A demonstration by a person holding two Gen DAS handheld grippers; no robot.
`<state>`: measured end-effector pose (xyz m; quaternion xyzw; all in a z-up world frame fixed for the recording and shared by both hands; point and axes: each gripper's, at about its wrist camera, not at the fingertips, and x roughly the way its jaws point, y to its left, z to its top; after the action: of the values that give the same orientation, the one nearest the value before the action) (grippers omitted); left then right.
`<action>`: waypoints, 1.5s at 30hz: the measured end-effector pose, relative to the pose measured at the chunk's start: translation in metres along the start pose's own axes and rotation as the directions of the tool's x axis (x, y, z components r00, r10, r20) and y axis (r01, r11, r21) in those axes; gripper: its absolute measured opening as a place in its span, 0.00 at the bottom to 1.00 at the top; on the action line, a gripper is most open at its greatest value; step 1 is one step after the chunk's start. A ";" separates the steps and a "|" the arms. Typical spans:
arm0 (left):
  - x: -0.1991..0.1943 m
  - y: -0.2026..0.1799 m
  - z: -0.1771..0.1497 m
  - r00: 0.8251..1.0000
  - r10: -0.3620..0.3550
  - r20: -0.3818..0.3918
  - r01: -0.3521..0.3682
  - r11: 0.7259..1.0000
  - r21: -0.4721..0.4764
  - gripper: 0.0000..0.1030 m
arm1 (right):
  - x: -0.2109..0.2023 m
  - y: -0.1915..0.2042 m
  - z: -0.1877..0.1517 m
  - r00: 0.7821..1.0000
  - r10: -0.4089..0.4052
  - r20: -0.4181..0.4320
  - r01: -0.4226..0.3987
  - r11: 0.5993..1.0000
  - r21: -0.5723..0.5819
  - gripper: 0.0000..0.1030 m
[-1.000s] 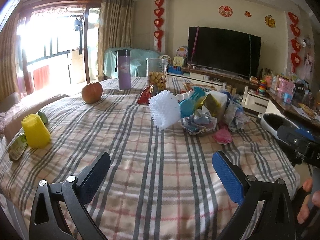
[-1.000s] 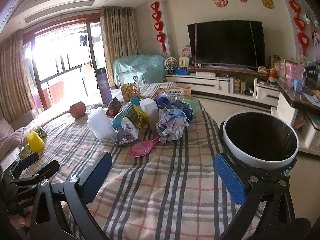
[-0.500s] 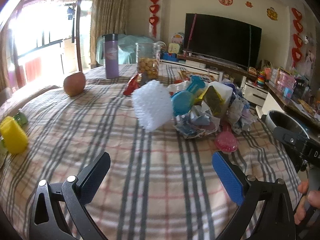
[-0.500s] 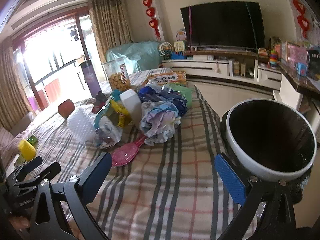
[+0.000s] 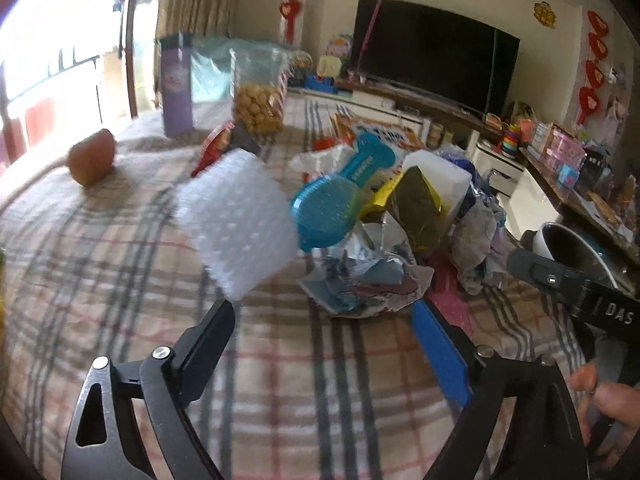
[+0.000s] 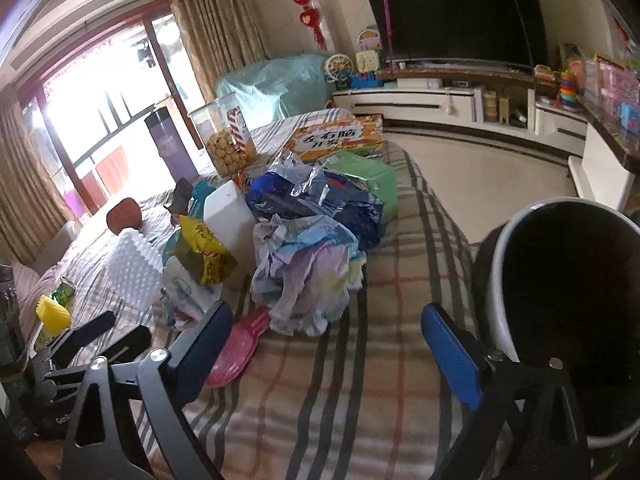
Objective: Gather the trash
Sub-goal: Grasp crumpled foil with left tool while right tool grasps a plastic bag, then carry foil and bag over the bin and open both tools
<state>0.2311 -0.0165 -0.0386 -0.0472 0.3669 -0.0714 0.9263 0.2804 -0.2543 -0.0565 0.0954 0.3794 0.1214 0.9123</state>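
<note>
**Both grippers close in on the trash heap**

On the plaid-covered counter [image 5: 120, 264], the left gripper [image 5: 320, 344] is spread, jaws closing with nothing between them. The crumpled blue-and-white paper wrapper [image 5: 360, 276] lies just beyond it at twelve o'clock, nearer this hand. The right gripper [image 6: 328, 344], likewise spread and closing on nothing, has the heap at eleven o'clock and the round black-lined bin [image 6: 568, 312] at two o'clock.

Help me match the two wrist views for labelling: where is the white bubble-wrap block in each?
Left wrist: the bubble-wrap block is centre-left, just beyond the left claw's fingers, left of the blue brush.
Right wrist: it sits far left, at the trash pile's left edge.
Shared landmark: the cookie jar behind the pile.
</note>
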 end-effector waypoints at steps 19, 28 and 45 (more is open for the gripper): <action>0.030 0.007 0.022 0.997 -0.068 -0.043 0.069 0.997 0.027 0.33 | 0.004 -0.001 -0.011 0.994 0.098 -0.050 -0.096 0.995 0.036 0.19; -0.005 0.003 -0.001 0.996 -0.086 0.003 0.085 0.996 0.036 0.33 | -0.025 -0.010 -0.023 0.996 0.087 -0.018 -0.086 0.995 0.059 0.18; -0.031 -0.051 -0.004 0.982 -0.191 0.004 0.188 0.972 0.138 0.33 | -0.082 -0.054 -0.034 0.998 0.001 0.060 -0.008 0.992 0.123 0.18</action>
<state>0.2010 -0.0614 -0.0134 -0.0191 0.3470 -0.1840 0.9194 0.2085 -0.3268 -0.0393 0.1560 0.3586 0.0969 0.9152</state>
